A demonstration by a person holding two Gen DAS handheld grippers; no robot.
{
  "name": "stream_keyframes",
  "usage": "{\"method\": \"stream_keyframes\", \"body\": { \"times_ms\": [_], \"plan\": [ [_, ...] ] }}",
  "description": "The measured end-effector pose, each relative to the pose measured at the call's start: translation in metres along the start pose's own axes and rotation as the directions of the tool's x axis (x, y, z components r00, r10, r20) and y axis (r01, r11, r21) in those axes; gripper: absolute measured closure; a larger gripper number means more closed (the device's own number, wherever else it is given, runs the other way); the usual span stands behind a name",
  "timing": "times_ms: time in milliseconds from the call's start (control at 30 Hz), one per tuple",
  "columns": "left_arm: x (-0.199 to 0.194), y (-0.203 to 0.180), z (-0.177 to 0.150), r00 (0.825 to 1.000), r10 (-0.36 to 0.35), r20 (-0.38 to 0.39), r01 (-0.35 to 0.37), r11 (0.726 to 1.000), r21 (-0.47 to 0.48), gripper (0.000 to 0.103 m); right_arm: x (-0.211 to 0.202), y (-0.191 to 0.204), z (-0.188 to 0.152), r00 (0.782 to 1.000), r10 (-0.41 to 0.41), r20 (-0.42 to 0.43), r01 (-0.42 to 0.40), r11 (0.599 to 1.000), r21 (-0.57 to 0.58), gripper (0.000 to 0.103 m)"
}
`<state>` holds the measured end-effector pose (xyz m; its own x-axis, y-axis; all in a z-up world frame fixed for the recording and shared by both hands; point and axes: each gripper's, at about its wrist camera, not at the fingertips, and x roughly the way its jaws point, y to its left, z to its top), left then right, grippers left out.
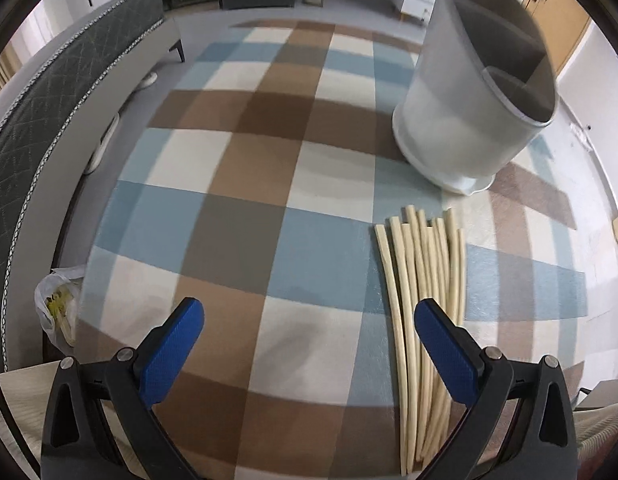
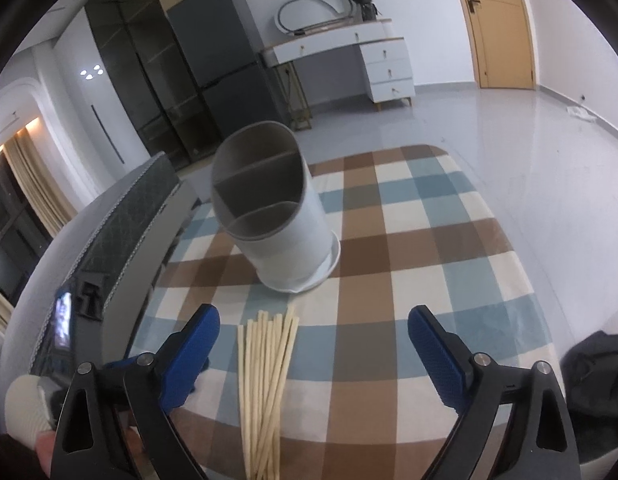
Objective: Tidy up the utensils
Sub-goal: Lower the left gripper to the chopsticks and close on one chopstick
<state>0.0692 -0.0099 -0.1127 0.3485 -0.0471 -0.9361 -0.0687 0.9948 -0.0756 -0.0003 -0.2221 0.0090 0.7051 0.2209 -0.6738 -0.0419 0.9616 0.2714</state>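
A bundle of several pale wooden chopsticks lies on the checked cloth, tips towards a white round utensil holder with grey divided compartments. My left gripper hangs open above the cloth; its right finger overlaps the bundle and the left pad is over bare cloth. In the right wrist view the chopsticks run between the wide-open fingers of my right gripper, nearer the left pad, touching neither. The holder stands just beyond them, with nothing showing inside it.
A grey quilted headboard or sofa back runs along the left edge of the table. A plastic bag lies below that edge. A dark bag sits at the right, a hand in a pale sleeve at lower left.
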Motion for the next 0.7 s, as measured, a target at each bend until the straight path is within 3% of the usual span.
{"method": "stream_keyframes", "body": {
  "times_ms": [333, 500, 667, 700],
  "plan": [
    [0.027, -0.015, 0.007, 0.995, 0.094, -0.017, -0.094, 0.995, 0.028, 0.001, 0.024, -0.007, 0.006, 0.999, 0.013, -0.051, -0.012, 1.000, 0.029, 0.007],
    [0.028, -0.018, 0.006, 0.994, 0.107, -0.019, -0.106, 0.994, 0.029, 0.005, 0.027, -0.010, 0.006, 0.998, 0.019, -0.068, -0.016, 0.999, 0.042, 0.007],
    [0.022, -0.028, 0.003, 0.997, 0.082, -0.016, -0.081, 0.996, 0.049, 0.023, 0.030, -0.013, 0.007, 0.997, 0.023, -0.075, -0.019, 0.998, 0.057, 0.007],
    [0.020, -0.031, 0.003, 0.998, 0.064, -0.017, -0.063, 0.997, 0.049, 0.033, 0.030, -0.012, 0.007, 0.997, 0.024, -0.077, -0.019, 0.998, 0.057, 0.007]
  ]
}}
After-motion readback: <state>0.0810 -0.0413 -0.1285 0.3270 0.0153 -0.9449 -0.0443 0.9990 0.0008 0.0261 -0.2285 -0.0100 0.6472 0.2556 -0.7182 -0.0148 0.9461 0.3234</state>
